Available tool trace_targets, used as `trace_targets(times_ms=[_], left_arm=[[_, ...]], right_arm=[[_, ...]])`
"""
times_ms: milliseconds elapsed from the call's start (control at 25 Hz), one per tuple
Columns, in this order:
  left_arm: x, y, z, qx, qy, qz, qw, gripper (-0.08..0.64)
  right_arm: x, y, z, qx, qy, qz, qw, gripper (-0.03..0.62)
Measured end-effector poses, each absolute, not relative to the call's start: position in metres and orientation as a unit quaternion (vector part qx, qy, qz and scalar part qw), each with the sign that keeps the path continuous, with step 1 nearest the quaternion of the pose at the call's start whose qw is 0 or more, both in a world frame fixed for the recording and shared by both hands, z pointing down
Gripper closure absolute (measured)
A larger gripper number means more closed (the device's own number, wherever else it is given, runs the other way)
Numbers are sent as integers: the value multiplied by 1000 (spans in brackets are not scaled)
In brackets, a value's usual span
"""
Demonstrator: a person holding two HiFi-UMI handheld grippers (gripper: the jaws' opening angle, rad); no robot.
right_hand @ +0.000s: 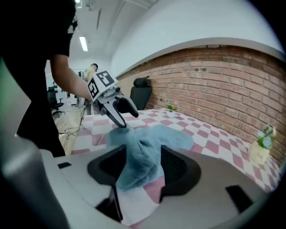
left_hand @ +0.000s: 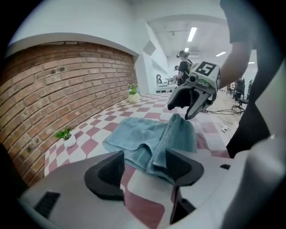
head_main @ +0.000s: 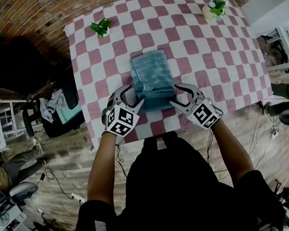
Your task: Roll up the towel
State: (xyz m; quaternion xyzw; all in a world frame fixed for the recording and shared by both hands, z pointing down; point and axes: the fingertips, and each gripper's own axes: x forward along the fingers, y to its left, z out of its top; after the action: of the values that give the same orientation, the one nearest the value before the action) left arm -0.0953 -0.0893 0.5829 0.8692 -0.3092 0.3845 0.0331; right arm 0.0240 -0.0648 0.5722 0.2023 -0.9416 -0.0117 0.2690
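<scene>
A blue towel (head_main: 152, 78) lies lengthwise on the checkered table (head_main: 214, 60), and its near end is folded up into a thick hump. My left gripper (head_main: 133, 97) stands at the hump's left corner and my right gripper (head_main: 178, 96) at its right corner. In the left gripper view the towel (left_hand: 152, 143) lies between the spread jaws against the right-hand pad, clear of the other pad; the left gripper (left_hand: 144, 169) is open. In the right gripper view a bunch of towel (right_hand: 140, 161) hangs loosely between the parted jaws of the right gripper (right_hand: 136, 167), open.
Two small potted plants (head_main: 101, 27) (head_main: 215, 7) stand at the table's far corners. An office chair (head_main: 62, 109) with clutter sits left of the table. The table's near edge runs just behind both grippers. Cables lie on the wooden floor.
</scene>
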Motion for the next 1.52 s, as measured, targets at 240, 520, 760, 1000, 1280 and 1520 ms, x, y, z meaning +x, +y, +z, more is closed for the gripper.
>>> trace_targets(times_ms=[240,520,760,1000,1280,1520], left_arm=[[-89,-40,577,871,-281,403,-11,292],[-69,0,617,847,-165,495,-100,308],[-76,-19,635,823,-135,544,-99,335],[-75,-28,640,821,-104,554,-91,346],[-73,-22,636,817,-114,560,-82,474],[-66,22,631,831,-75,551,-21,482]], right_arm=[[13,0,585,65,-927,-124,349,368],[20,-15,621,53,-918,-103,379,371],[20,-28,631,35,-914,-101,390,371],[25,-41,638,50,-913,-93,393,397],[27,-39,634,61,-917,-57,390,456],[37,6,628,-1,-920,-9,392,466]])
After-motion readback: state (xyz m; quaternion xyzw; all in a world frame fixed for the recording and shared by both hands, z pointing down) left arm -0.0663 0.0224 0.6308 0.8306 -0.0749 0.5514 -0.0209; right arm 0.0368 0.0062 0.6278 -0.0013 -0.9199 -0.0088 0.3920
